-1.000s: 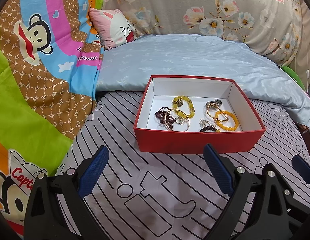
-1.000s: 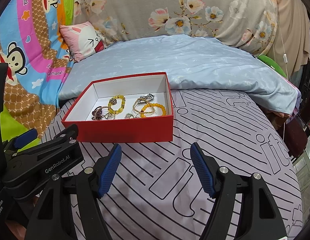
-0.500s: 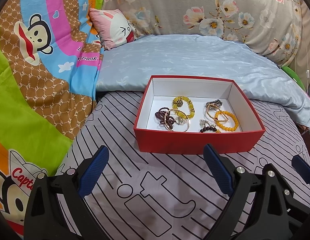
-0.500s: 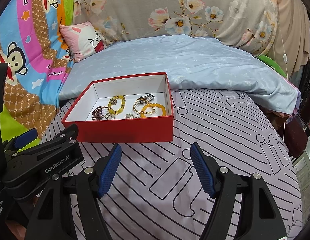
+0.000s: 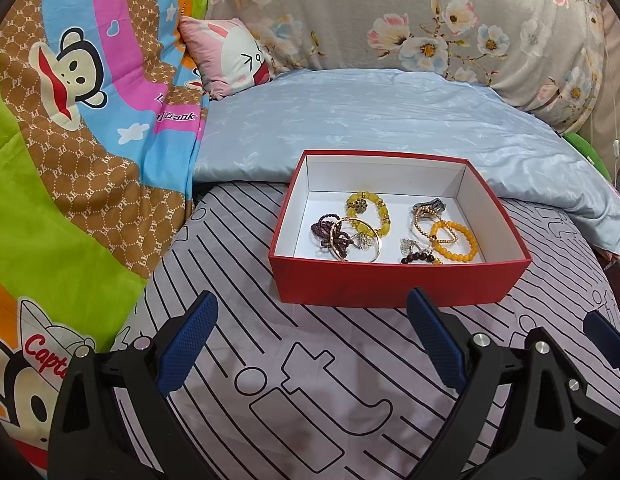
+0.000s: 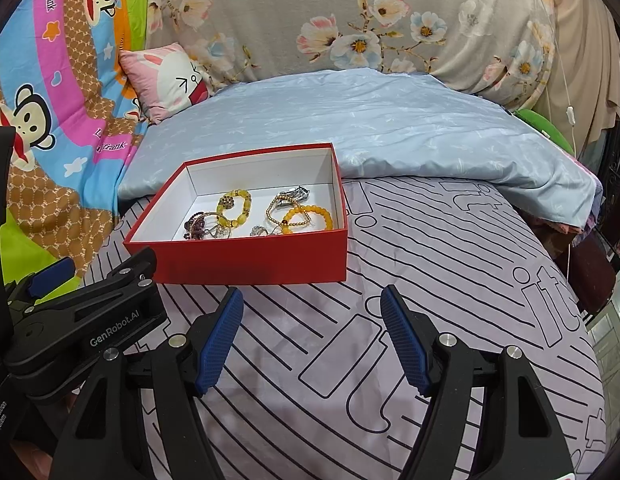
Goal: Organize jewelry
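Front wall of the red box point(image 5: 398, 282) hides the near strip of its white floor, so the lower edges of the jewelry closest to both grippers are cut off; the dark bead strand point(image 5: 418, 258) only peeks over that wall. Purple bead cluster point(image 5: 330, 236) and gold bangle point(image 5: 356, 238) are tangled together with a small silvery piece, can't separate them cleanly. Silver item at the back right point(image 5: 430, 205) is too small to identify, maybe a clip or watch. Yellow bead bracelet point(image 5: 368, 210) and orange bead bracelet point(image 5: 454, 240) read clearly, a thin gold chain overlapping the orange one. Left gripper point(image 5: 310, 346) has its jaws wide apart with nothing between them, only bedsheet; the box sits ahead of it, slightly toward its right finger. Right gripper point(image 6: 312, 336) also spread wide and empty, box ahead and off toward its left finger point(image 6: 220, 340). In the right wrist view the left gripper's black body fills the lower left corner and hides the sheet there. Surface is a lilac bedsheet point(image 6: 450, 264) with black line print. Beyond the box lies a folded pale blue quilt point(image 5: 370, 120), behind it a floral grey cushion point(image 5: 410, 12), a small pink rabbit pillow point(image 5: 226, 56), and a bright cartoon monkey blanket point(image 5: 70, 120) off to the left. Room edge at far right is dark and unclear.
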`<state>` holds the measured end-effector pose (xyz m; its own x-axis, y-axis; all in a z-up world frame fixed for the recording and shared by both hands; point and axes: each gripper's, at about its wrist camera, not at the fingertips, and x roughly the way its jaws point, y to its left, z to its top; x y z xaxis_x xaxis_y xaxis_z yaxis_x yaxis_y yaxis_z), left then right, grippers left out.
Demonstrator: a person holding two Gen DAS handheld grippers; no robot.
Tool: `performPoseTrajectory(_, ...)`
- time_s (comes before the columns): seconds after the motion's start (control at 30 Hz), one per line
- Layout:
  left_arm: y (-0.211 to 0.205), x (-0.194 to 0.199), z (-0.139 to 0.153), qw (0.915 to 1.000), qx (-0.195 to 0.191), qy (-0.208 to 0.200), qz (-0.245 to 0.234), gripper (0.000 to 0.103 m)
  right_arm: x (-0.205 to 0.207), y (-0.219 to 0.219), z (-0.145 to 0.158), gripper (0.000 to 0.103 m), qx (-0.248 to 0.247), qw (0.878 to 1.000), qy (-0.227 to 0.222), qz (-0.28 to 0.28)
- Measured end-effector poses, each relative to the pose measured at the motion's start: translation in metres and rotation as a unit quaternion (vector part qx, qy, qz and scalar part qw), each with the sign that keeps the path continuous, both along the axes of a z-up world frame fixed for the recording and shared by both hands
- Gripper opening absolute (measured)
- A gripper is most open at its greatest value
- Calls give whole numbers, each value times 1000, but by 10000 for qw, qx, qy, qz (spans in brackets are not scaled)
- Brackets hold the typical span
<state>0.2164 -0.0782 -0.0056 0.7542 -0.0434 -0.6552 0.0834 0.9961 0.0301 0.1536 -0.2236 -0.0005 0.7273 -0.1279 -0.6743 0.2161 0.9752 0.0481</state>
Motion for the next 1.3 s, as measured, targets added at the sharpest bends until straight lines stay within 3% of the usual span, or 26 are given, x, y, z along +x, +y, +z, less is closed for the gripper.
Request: performPoseTrajectory(1.3, -6, 15, 1, 9995, 282, 75, 87, 93, 13, 5, 1, 70, -34, 10000, 6, 76)
